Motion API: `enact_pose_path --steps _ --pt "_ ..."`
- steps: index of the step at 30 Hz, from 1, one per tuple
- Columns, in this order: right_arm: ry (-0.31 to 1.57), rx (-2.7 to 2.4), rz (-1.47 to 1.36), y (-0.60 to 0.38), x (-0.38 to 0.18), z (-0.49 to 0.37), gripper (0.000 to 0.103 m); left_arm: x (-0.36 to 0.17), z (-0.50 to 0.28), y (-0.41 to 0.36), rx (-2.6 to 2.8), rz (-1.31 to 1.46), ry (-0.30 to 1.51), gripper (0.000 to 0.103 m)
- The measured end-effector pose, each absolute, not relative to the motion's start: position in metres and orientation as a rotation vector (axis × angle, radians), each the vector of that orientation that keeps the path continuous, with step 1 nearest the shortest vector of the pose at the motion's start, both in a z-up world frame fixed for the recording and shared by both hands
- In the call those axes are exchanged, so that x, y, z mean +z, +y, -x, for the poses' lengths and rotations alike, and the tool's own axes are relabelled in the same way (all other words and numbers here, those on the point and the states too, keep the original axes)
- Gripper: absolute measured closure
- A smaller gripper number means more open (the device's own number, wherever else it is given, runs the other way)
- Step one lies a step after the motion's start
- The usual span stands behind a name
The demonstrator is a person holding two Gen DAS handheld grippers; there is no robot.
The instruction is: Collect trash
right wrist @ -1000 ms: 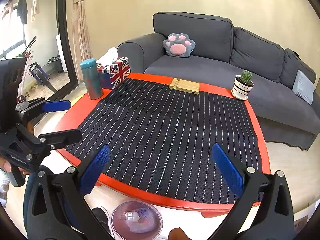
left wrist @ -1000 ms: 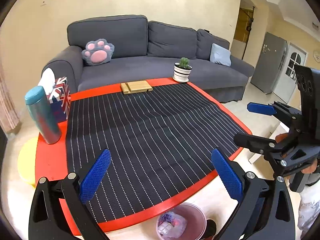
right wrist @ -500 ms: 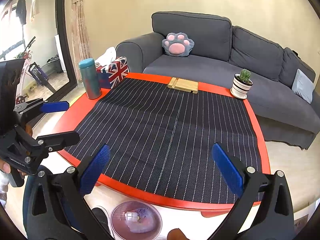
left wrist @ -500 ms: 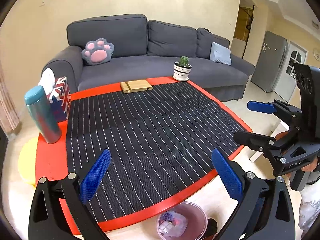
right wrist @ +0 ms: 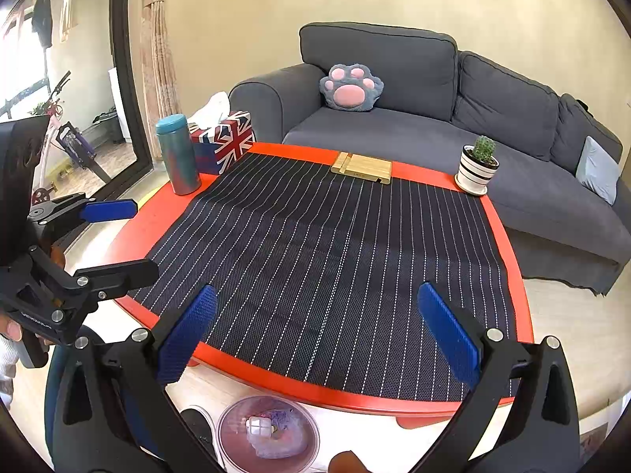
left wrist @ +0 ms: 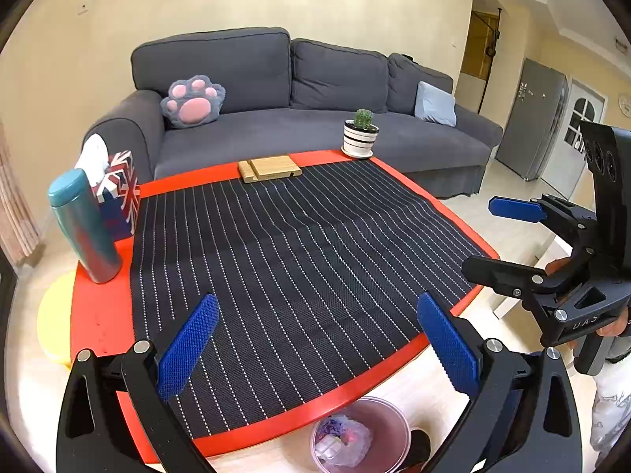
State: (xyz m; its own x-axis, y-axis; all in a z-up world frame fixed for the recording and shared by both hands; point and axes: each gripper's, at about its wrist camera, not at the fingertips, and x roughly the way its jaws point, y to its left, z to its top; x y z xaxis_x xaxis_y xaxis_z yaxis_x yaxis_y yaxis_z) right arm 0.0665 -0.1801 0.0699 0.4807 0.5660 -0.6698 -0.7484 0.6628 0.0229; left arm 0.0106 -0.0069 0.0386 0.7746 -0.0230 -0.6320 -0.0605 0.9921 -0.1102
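A round purple bin (left wrist: 361,435) stands on the floor below the table's near edge, with crumpled trash inside; it also shows in the right wrist view (right wrist: 268,431). My left gripper (left wrist: 317,345) is open and empty, held above the near edge of the red table (left wrist: 98,315). My right gripper (right wrist: 317,335) is open and empty, also above the near edge. Each gripper shows in the other's view: the right one (left wrist: 501,240) at the right, the left one (right wrist: 118,240) at the left. No loose trash shows on the black striped mat (left wrist: 292,252).
On the table stand a teal flask (left wrist: 84,226), a Union Jack tissue box (left wrist: 118,197), a wooden stand (left wrist: 270,168) and a potted cactus (left wrist: 359,134). A grey sofa (left wrist: 315,118) lies behind. A yellow stool (left wrist: 53,319) sits at the left.
Both grippers have drifted slightly; the view has barely shifted. Both stay open and empty.
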Motion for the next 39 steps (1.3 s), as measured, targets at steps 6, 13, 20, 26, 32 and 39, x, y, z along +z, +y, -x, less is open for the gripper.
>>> enact_pose_path --steps 6,13,20,26,32,39 --pt "0.700 0.816 0.287 -0.1813 0.0684 -0.0671 0.003 0.0378 -0.0103 -0.0071 0.020 0.127 0.685 0.006" --pt "0.700 0.817 0.286 -0.1811 0.0687 -0.0669 0.003 0.0365 -0.0109 -0.0071 0.019 0.128 0.686 0.006" --pt "0.706 0.820 0.283 -0.1814 0.0676 -0.0671 0.003 0.0341 -0.0116 -0.0081 0.015 0.132 0.690 0.006" --pt "0.708 0.820 0.282 -0.1810 0.0670 -0.0674 0.003 0.0338 -0.0118 -0.0085 0.012 0.131 0.691 0.006" --pt "0.707 0.820 0.284 -0.1809 0.0670 -0.0673 0.003 0.0336 -0.0119 -0.0101 0.011 0.133 0.691 0.006" --pt "0.708 0.820 0.284 -0.1808 0.0667 -0.0675 0.003 0.0344 -0.0128 -0.0131 0.005 0.125 0.693 0.006"
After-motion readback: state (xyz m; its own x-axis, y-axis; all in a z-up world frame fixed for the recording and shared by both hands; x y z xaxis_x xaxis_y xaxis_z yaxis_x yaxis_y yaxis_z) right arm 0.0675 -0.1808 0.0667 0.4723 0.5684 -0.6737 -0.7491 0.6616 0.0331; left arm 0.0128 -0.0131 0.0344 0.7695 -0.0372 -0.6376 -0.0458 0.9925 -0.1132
